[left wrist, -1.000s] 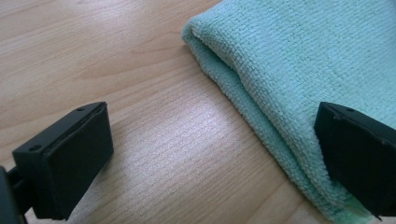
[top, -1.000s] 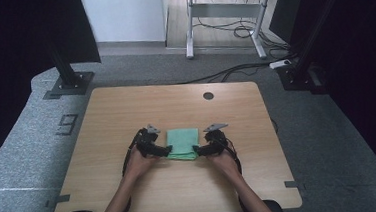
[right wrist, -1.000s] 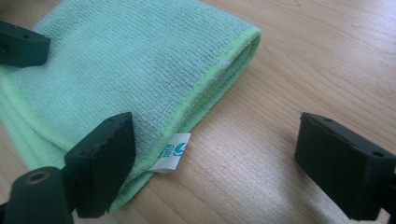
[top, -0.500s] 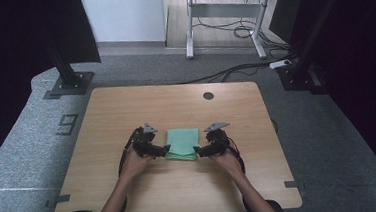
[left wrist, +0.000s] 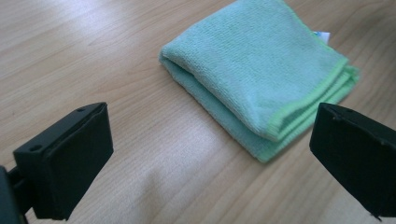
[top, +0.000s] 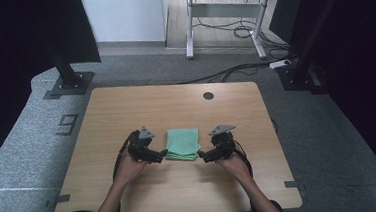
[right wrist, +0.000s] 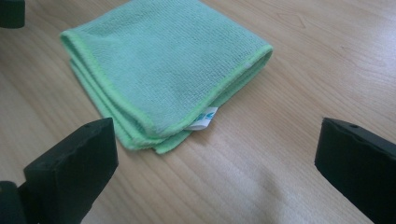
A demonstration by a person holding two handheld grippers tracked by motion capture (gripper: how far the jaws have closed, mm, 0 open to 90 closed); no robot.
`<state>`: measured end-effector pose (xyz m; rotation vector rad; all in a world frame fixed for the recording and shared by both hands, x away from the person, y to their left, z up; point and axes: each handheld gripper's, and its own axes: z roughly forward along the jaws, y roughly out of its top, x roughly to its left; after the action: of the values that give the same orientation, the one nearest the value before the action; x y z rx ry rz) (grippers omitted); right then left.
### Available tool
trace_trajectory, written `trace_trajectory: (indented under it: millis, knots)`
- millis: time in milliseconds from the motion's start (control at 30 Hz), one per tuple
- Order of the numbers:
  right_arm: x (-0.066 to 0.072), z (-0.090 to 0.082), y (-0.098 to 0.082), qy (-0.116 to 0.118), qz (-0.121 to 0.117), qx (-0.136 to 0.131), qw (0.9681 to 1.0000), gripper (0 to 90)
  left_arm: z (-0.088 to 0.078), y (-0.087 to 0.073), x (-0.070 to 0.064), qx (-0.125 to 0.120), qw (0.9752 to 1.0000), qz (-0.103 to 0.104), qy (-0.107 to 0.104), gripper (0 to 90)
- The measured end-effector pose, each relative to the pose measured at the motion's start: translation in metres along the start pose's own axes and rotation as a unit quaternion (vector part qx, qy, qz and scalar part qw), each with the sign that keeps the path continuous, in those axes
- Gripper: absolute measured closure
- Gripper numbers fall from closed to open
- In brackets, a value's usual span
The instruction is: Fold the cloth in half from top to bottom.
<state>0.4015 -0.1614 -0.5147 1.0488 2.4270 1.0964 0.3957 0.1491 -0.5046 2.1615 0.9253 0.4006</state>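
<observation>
Green microfibre cloth point(top: 182, 144), folded into a thick square, lies flat on the wooden worktop point(top: 126, 110) toward its near middle; lime stitched hem along the edges, small white label poking out at one folded corner in the right gripper view; I see nothing resting on it. My left gripper point(top: 163, 153) sits just beside the cloth's left edge, jaws spread wide, nothing between them; in the left gripper view the cloth lies ahead of the pads, apart from them. My right gripper point(top: 200, 157) is just off the cloth's near right corner; its jaws have just been opening and now stand wide, with bare wood between them.
</observation>
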Motion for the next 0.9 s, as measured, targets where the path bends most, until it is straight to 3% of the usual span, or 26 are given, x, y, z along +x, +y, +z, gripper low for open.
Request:
trace_trajectory:
  millis: [667,900]
  knots:
    - [0.006,-0.046,-0.016,-0.016,-0.023,-0.022,0.9994,0.0,-0.041,-0.027,-0.003,-0.013,0.9997,0.013,0.016,0.0]
    - [0.003,-0.058,-0.029,-0.020,-0.011,-0.022,0.9995,0.0,-0.052,-0.045,-0.001,-0.009,0.9996,0.008,0.025,0.0]
